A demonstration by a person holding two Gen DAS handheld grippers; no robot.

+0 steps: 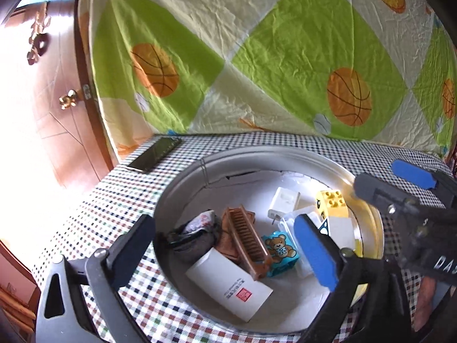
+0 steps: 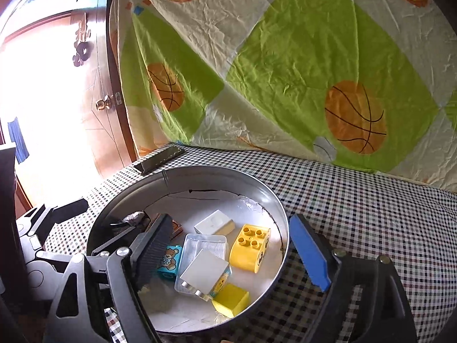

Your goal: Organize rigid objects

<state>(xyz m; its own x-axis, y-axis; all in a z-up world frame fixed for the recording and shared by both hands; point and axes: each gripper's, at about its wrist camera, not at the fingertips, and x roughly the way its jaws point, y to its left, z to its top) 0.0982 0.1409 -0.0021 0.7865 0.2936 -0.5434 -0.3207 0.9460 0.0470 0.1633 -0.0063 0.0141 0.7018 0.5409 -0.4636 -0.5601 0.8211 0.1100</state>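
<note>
Left gripper [image 1: 228, 257] jaws wide apart, empty; right gripper [image 2: 228, 251] likewise.

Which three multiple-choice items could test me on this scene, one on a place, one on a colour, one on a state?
1. Where does the phone lie?
A. in the metal pan
B. on the checked cloth beside the pan
C. on the floor

2. What colour is the block with the bear picture?
A. red
B. teal
C. black

3. How do the left gripper's fingers stand?
A. wide apart, empty
B. shut on the comb
C. shut on the card

Key: 1 B, it lies outside the metal pan's rim; 2 B, its faces are teal; 3 A, both fingers stand clear of everything.
</note>
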